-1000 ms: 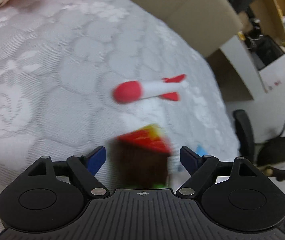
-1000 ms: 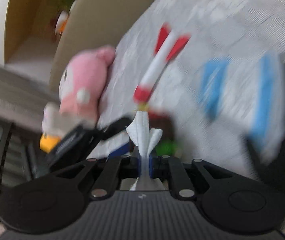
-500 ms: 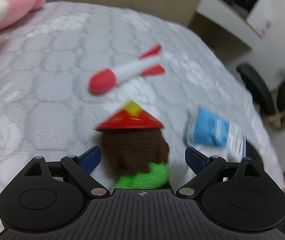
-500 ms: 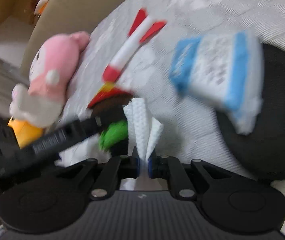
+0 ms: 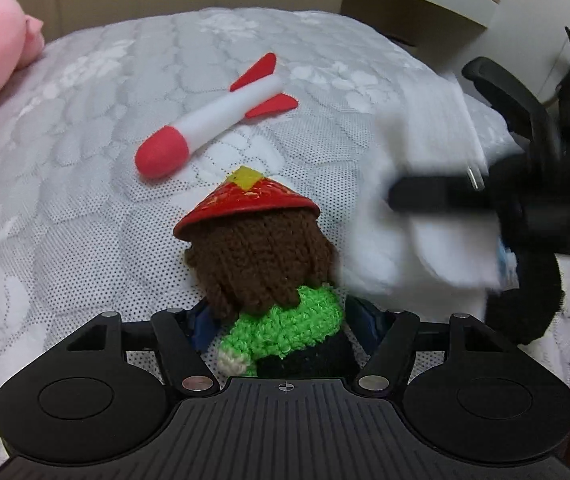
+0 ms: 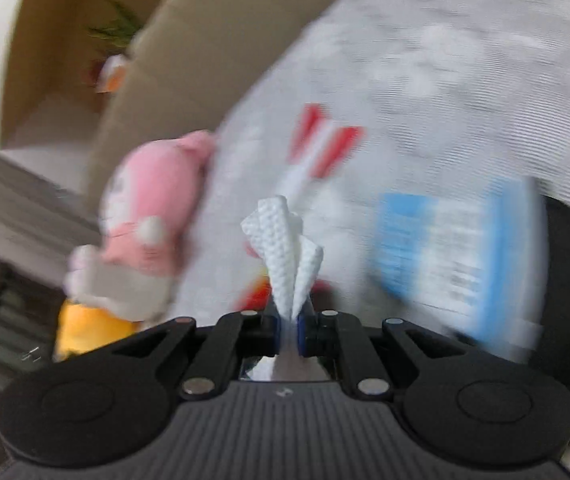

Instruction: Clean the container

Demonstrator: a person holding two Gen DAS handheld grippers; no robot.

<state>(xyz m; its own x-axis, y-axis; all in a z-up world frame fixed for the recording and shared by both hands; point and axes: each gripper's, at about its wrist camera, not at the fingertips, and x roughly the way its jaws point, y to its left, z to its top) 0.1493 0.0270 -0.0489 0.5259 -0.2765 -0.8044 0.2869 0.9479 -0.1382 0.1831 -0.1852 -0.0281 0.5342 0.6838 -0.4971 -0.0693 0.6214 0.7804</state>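
Cloth, folded and soft, stands pinched upright in the right gripper, its long axis running forward along the fingers; light and limp, I judge, best held low. The left gripper has its fingers clenched on the crochet doll, standing on the bed. The black container lies just right of it.

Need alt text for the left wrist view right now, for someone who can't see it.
The left claw closes around a crocheted doll with brown hair, red cone hat and green top, on a grey quilted bedspread. A red-and-white foam rocket lies beyond; a blurred white cloth is at right.
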